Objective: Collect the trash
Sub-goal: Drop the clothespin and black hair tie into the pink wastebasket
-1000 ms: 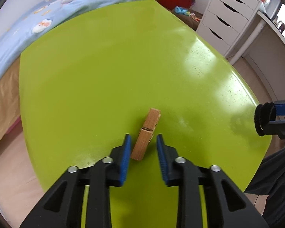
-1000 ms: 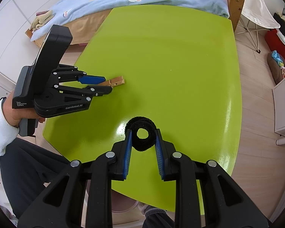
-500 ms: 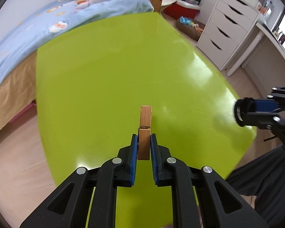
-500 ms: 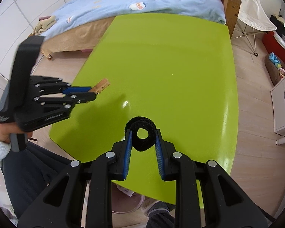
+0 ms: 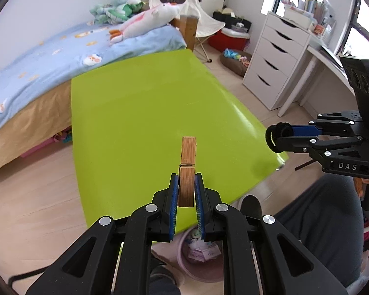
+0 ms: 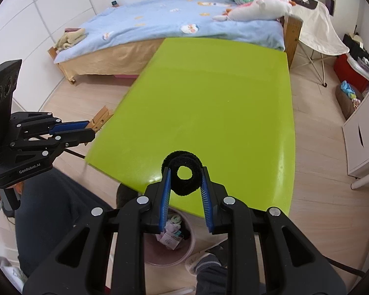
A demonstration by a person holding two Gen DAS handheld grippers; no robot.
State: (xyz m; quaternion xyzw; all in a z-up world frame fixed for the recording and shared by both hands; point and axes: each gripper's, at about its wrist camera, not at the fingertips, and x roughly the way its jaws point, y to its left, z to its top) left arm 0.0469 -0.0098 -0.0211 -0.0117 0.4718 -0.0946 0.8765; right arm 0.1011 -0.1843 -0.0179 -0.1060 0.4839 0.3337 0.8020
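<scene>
Left claw [image 5: 186, 191] clamped on wooden clothespin [image 5: 188, 169], lifted clear of green desk [image 5: 135, 123]; I bring it over pink bin [image 5: 199, 258] by desk's near edge before letting go. Right claw [image 6: 185, 184] pinching black hair tie [image 6: 183, 175] (soft, may cling to pads); I open wide, low over bin (already part full) so nothing bounces out.

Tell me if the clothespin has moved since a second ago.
Yes. The clothespin lay on the green table then; now the left gripper has closed on it and lifted it toward the table's near edge.
</scene>
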